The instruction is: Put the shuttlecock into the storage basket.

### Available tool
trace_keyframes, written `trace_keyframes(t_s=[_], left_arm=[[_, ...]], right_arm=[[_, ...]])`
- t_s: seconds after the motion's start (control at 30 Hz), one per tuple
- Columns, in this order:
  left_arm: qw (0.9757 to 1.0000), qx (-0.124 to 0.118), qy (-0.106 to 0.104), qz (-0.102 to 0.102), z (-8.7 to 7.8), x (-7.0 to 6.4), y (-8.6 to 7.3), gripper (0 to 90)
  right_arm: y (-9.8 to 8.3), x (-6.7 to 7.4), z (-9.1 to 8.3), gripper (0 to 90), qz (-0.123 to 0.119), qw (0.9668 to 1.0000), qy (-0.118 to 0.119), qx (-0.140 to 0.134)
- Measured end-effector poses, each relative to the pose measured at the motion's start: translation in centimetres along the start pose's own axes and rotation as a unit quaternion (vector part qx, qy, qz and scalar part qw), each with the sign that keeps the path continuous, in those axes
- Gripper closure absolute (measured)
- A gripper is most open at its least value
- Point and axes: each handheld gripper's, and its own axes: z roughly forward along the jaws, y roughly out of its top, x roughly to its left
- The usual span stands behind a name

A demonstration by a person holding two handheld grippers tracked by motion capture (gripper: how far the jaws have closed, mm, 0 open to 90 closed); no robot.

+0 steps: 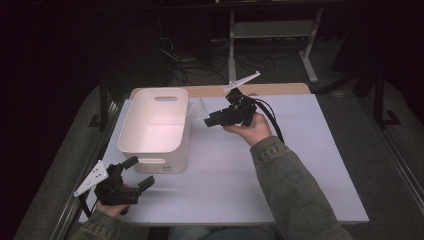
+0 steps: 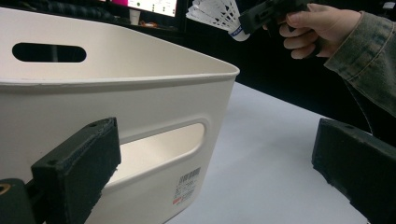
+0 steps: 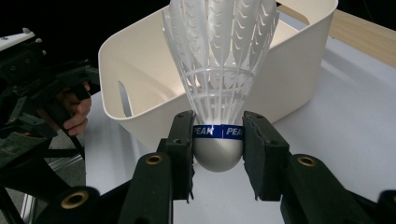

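A white plastic shuttlecock (image 3: 218,79) with a blue band and a grey rounded cork is clamped at its base by my right gripper (image 3: 218,140). In the high view that right gripper (image 1: 210,120) hovers above the table just right of a white bin (image 1: 152,131), with the shuttlecock (image 1: 196,109) pointing toward the bin's rim. The shuttlecock (image 2: 215,13) also appears at the top of the left gripper view. My left gripper (image 1: 137,172) rests near the front left of the table, jaws wide apart and empty, facing the bin's near wall (image 2: 154,116).
The white table (image 1: 280,165) has free surface right of the bin and in front of it. A wooden strip (image 1: 270,90) runs along the far edge. A metal stand and cables (image 1: 270,40) sit on the dark floor behind.
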Motion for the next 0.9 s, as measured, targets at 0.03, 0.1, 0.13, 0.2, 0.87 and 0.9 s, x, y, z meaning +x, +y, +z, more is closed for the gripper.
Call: trace_keyframes(t_s=[0.03, 0.1, 0.13, 0.2, 0.87, 0.9], left_arm=[[1.0000, -0.002, 0.000, -0.002, 0.0, 0.0, 0.0, 0.8], [1.0000, 0.002, 0.001, 0.002, 0.0, 0.0, 0.0, 0.8], [1.0000, 0.001, 0.001, 0.001, 0.0, 0.0, 0.0, 0.8], [1.0000, 0.003, 0.002, 0.002, -0.1, 0.0, 0.0, 0.8], [1.0000, 0.005, 0.001, 0.005, -0.1, 0.1, 0.0, 0.8], [1.0000, 0.005, 0.001, 0.005, -0.1, 0.1, 0.0, 0.8]], right_arm=[[0.1, 0.1, 0.1, 63.7, -0.005, 1.0000, 0.001, -0.001], [0.3, 0.3, 0.1, 63.7, -0.003, 1.0000, 0.003, 0.001], [0.3, 0.4, 0.2, 63.7, -0.005, 1.0000, 0.003, 0.000], [0.5, 0.6, 0.3, 63.7, -0.006, 1.0000, 0.005, 0.000], [2.2, 2.5, 2.1, 63.7, -0.020, 0.9995, 0.026, 0.001], [2.3, 2.6, 2.2, 63.7, -0.021, 0.9994, 0.027, 0.003]])
